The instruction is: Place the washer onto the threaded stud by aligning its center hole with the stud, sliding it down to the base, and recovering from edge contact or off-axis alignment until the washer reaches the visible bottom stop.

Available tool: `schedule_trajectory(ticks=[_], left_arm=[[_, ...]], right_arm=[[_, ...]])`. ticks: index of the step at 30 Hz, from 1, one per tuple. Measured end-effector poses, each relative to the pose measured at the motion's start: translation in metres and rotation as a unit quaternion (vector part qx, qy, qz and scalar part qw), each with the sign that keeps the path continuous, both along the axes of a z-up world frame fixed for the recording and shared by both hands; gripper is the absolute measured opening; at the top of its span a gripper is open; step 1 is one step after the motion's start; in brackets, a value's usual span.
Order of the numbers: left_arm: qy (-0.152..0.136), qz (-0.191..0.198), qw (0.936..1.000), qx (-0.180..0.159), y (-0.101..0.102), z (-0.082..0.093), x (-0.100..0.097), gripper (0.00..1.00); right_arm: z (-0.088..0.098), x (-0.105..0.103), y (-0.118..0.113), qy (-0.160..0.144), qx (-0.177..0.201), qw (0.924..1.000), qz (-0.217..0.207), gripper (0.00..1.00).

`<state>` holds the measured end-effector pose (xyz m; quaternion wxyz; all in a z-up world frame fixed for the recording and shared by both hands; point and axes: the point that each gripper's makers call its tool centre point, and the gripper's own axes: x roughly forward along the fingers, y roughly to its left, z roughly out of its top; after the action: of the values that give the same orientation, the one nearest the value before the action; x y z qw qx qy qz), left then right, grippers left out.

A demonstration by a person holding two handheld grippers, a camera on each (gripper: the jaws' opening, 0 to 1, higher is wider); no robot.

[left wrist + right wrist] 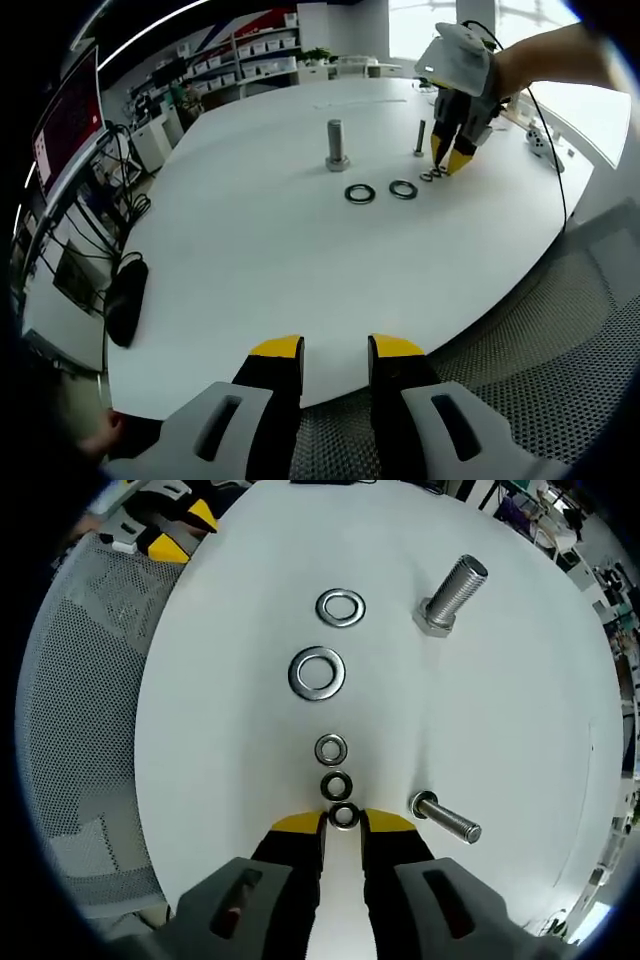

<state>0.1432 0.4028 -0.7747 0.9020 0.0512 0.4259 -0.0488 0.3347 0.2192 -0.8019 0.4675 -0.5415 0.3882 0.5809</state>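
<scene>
Right gripper (343, 822) closing on the nearest small washer (343, 816) beside the thin threaded stud (447, 819).
Its jaws bracket the washer, grip uncertain; left gripper (335, 352) waits apart, far from the stud.

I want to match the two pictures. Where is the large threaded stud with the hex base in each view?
Left gripper view: the large stud stands upright on the white table, upper centre, left of the right gripper.
Right gripper view: the same stud is at upper right, leaning rightward in the picture.
Shared landmark: the two large washers lying near it.
</scene>
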Motion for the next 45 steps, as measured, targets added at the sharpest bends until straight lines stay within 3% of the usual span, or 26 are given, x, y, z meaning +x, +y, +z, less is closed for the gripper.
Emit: schedule_trajectory(ticks=[9, 15, 21, 28, 31, 41, 45], left_arm=[[-0.002, -0.001, 1.0000, 0.000, 0.000, 0.000, 0.001, 0.23], [-0.003, 0.000, 1.0000, 0.000, 0.000, 0.001, 0.001, 0.23], [-0.002, -0.001, 1.0000, 0.000, 0.000, 0.000, 0.001, 0.23], [-0.002, 0.000, 1.0000, 0.000, 0.000, 0.001, 0.001, 0.23], [-0.002, 0.000, 1.0000, 0.001, 0.000, 0.001, 0.001, 0.23], [-0.002, 0.002, 1.0000, 0.001, 0.001, 0.001, 0.001, 0.23], [-0.001, 0.002, 1.0000, 0.001, 0.001, 0.001, 0.000, 0.23]], right_arm=[[0.002, 0.000, 0.000, -0.056, 0.019, 0.9982, -0.003, 0.16], [0.005, 0.004, -0.002, -0.090, 0.076, 0.9919, -0.048, 0.15], [0.009, 0.008, -0.006, -0.082, 0.117, 0.9819, -0.124, 0.14], [0.033, 0.014, 0.001, -0.067, 0.182, 0.9620, -0.193, 0.14], [0.039, 0.018, 0.001, -0.071, 0.191, 0.9588, -0.198, 0.14], [0.069, 0.030, 0.007, -0.076, 0.237, 0.9383, -0.240, 0.14], [0.075, 0.035, 0.010, -0.084, 0.244, 0.9354, -0.242, 0.14]])
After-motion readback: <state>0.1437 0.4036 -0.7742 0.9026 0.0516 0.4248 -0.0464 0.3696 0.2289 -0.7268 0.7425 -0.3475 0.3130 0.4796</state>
